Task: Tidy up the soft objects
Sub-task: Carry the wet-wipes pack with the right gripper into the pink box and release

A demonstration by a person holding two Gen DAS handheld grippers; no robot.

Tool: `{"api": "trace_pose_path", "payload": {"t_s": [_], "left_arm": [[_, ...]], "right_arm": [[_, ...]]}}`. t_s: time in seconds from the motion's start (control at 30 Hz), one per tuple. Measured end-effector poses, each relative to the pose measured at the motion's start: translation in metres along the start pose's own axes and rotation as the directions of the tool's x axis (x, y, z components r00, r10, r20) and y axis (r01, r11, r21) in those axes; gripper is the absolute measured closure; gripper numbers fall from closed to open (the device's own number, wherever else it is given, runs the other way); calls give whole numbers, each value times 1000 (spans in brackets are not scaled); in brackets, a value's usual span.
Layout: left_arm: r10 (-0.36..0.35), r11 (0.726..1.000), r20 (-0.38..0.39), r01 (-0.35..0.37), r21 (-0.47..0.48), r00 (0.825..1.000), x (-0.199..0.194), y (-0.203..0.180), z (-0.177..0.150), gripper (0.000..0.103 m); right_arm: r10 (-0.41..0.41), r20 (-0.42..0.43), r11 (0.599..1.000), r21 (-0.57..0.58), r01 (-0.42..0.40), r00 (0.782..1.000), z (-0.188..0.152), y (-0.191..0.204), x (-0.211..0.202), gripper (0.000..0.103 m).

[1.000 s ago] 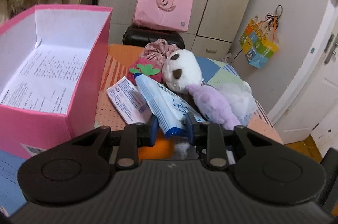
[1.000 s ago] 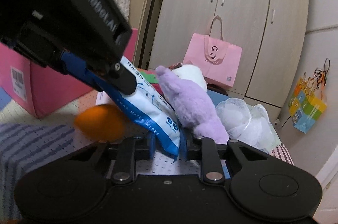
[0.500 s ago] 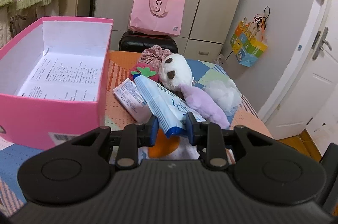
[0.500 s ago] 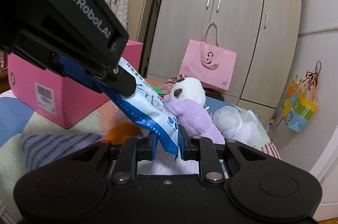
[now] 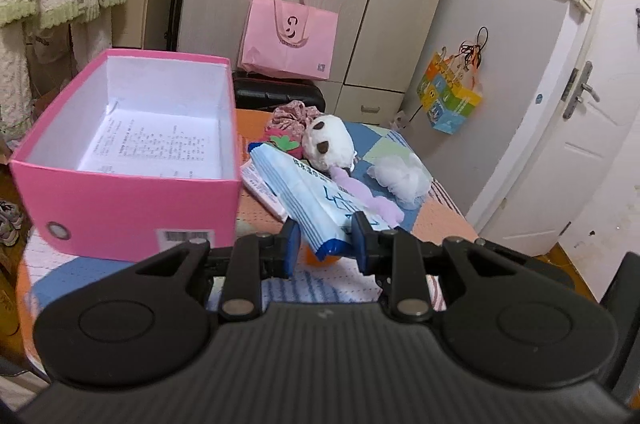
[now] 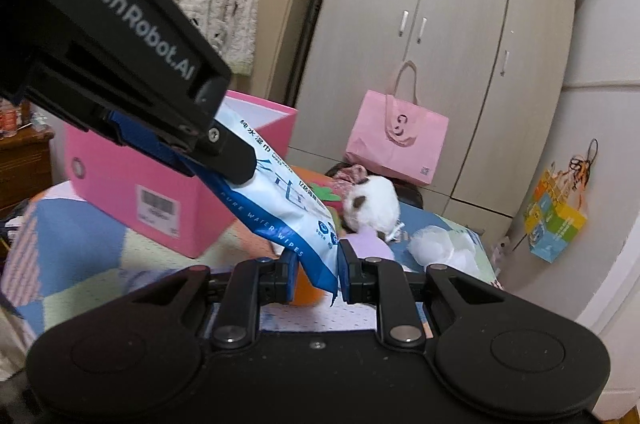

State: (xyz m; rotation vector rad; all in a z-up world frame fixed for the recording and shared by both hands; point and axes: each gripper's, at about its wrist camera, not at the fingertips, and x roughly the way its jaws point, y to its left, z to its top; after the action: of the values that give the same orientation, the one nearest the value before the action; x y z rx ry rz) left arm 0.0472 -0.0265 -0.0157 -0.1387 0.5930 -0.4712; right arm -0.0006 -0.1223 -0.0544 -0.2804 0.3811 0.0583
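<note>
— What's different from a second ago?
— The pack of wipes (image 5: 316, 202) has come up off the table, and both grippers have risen and pulled back with it.
— And the pink box (image 5: 132, 160)?
— More of it shows now, its whole front wall included; the toys (image 5: 328, 144) look farther off.

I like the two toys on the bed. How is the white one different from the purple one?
The white toy is round with dark patches; the purple toy is long, thin and plain. The white toy sits farther back; the purple toy stretches toward the grippers, partly hidden behind the wipes pack. Both look soft and lie touching.
</note>
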Motion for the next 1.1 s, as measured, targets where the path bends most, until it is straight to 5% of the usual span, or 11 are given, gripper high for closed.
{"api": "trace_pose_path", "payload": {"t_s": [0.3, 0.57, 0.9, 1.1], "left_arm": [[45, 999, 103, -45, -5, 994, -35, 34, 27, 77], [44, 999, 147, -42, -16, 988, -6, 84, 70, 77], [66, 992, 7, -65, -104, 998, 73, 151, 139, 77], [28, 980, -83, -43, -193, 996, 131, 194, 156, 78]], "right_arm": [[47, 99, 996, -79, -40, 994, 45, 31, 4, 80], [71, 141, 994, -92, -58, 987, 85, 40, 68, 80], [136, -21, 967, -213, -137, 990, 133, 43, 172, 79], [229, -161, 933, -245, -264, 960, 146, 35, 235, 79]]}}
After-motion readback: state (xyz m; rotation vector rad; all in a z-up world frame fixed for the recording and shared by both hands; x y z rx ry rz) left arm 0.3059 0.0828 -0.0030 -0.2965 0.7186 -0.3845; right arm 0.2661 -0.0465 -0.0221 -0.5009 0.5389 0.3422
